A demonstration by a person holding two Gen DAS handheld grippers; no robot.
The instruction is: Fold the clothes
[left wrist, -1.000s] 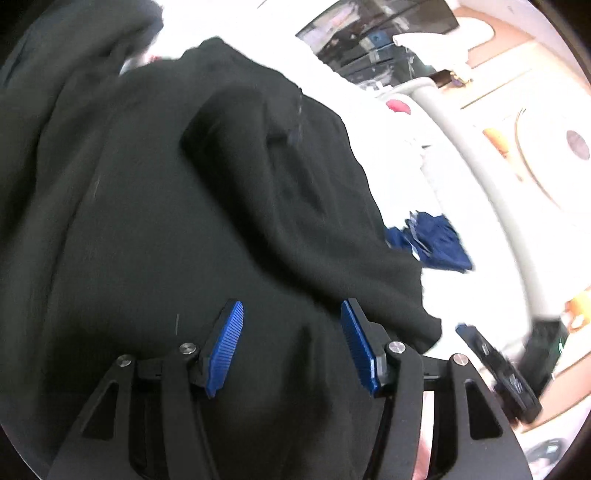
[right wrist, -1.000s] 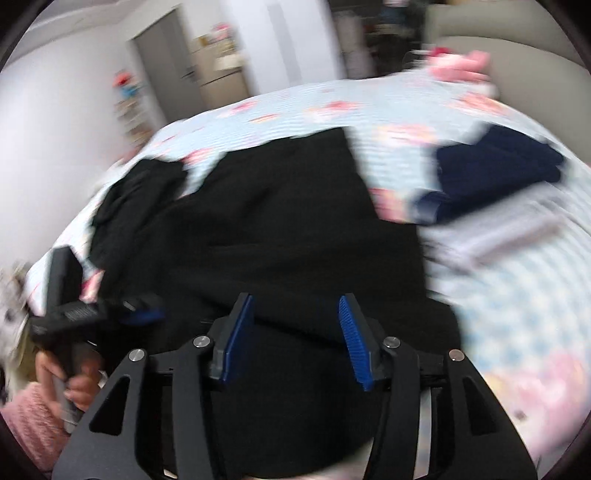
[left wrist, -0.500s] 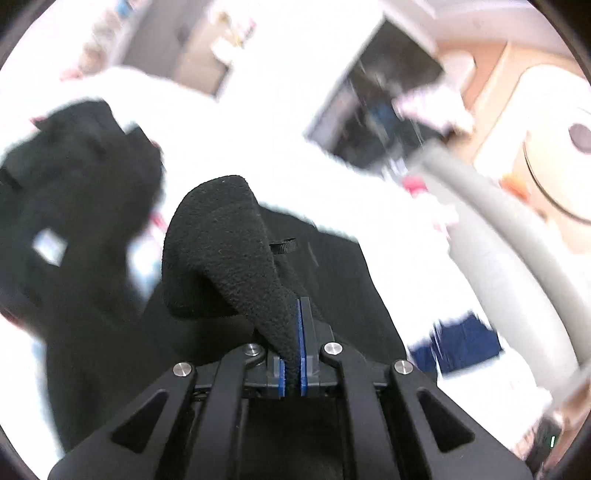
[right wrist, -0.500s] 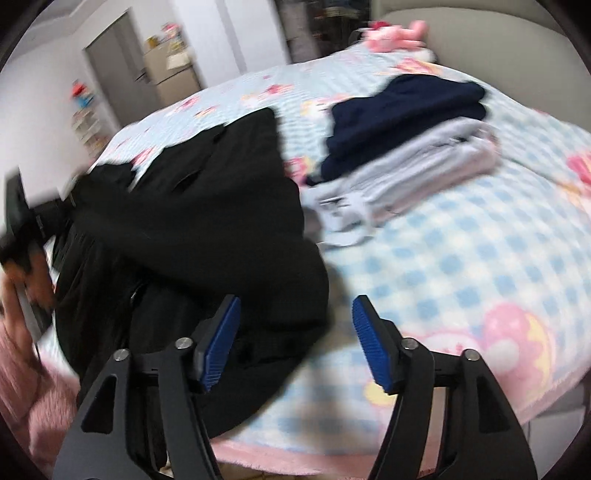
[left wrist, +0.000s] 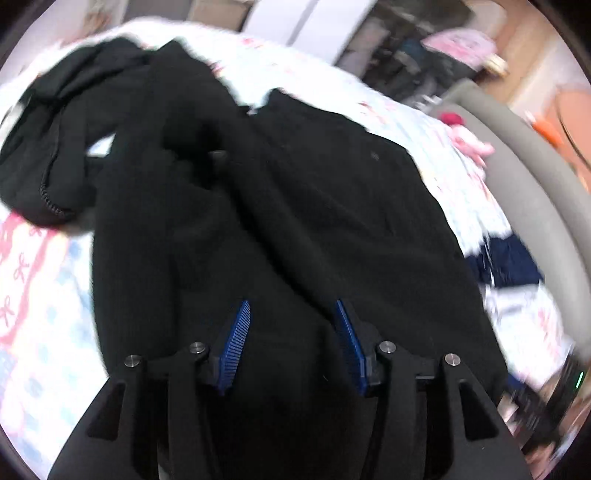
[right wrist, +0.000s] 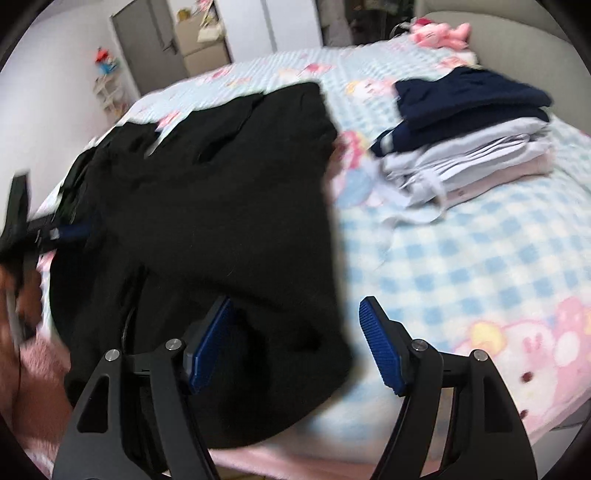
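Left wrist view looks down over a black garment point(left wrist: 295, 206) spread across a bed point(left wrist: 40, 295) with a pale checked, pink-printed cover. The left claw point(left wrist: 291, 343) hangs just over the cloth with its blue pads point(left wrist: 236, 339) apart; its jaws have just been opening, and no fold of the fabric is pinched between them, though the black cloth lies right beneath. A bunched sleeve or hood end of the garment trails off toward the upper left of that view, its stitched hem turned outward. A navy garment point(left wrist: 506, 262) shows at the right edge, near a grey padded bed frame point(left wrist: 535, 177).

From the right wrist view, the black garment point(right wrist: 221, 229) covers the left part of the bed point(right wrist: 461, 258), its near corner reaching the mattress edge. The right claw point(right wrist: 295, 343) is spread wide and has just been opening further; its left pad sits over the garment's lower corner and its right pad over bare checked cover, gripping nothing. Well apart on the right lies a stack of folded clothes point(right wrist: 472, 147), navy on top, grey and pink below. A pink plush toy point(right wrist: 439, 31) rests near the headboard. At the far left the other claw shows, blurred, held by a hand point(right wrist: 18, 302)
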